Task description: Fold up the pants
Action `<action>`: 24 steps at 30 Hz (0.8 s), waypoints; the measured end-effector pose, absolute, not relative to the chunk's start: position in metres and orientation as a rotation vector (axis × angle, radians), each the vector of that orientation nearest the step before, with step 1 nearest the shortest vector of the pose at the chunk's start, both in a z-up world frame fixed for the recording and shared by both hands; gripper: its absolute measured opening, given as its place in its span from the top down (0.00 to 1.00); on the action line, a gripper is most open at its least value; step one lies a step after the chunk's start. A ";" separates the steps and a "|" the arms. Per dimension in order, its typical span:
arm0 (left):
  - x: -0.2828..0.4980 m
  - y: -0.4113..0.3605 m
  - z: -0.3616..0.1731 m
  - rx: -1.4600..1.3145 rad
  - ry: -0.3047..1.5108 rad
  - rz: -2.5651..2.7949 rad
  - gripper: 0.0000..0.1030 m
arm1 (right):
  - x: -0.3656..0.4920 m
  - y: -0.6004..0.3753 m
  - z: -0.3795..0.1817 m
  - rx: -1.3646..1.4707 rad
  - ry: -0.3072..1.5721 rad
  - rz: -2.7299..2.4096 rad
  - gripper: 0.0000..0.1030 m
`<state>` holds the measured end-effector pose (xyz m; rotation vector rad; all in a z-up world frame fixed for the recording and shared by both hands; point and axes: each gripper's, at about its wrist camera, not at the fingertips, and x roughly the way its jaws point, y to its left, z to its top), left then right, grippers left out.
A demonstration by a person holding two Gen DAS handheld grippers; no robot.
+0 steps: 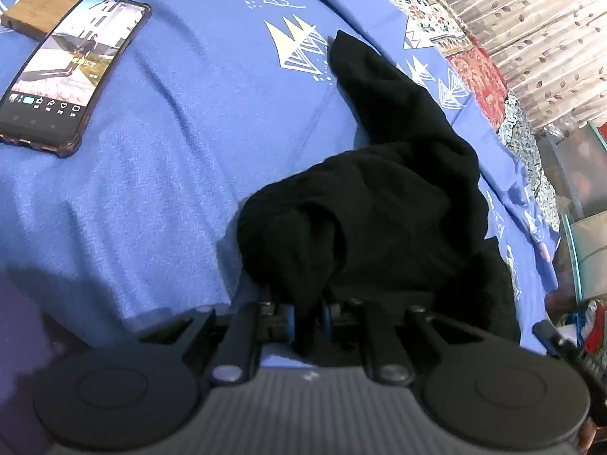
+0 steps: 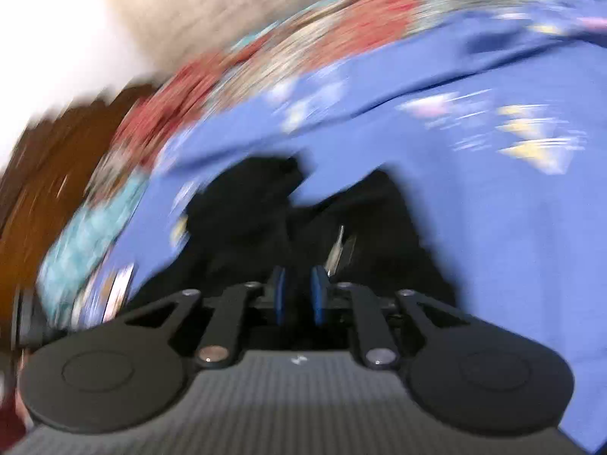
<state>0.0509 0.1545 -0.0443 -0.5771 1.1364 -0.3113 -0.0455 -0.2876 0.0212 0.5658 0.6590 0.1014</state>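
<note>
The black pants (image 1: 398,174) lie bunched on a blue printed sheet (image 1: 170,151), one leg stretching away toward the far right. My left gripper (image 1: 309,314) is shut on a fold of the pants, which drape over its blue pads. In the blurred right wrist view the pants (image 2: 246,208) lie right in front of my right gripper (image 2: 299,295). Its blue pads stand close together with black cloth between them.
A phone (image 1: 68,72) with its screen lit lies on the sheet at the far left, leaning on a wooden block (image 1: 41,7). A floral quilt (image 1: 478,68) and curtains (image 1: 531,26) run along the right edge of the bed.
</note>
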 end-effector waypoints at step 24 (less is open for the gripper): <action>0.076 0.143 0.027 -0.511 1.005 -0.317 0.90 | -0.058 -0.403 0.130 0.250 0.418 -0.254 0.74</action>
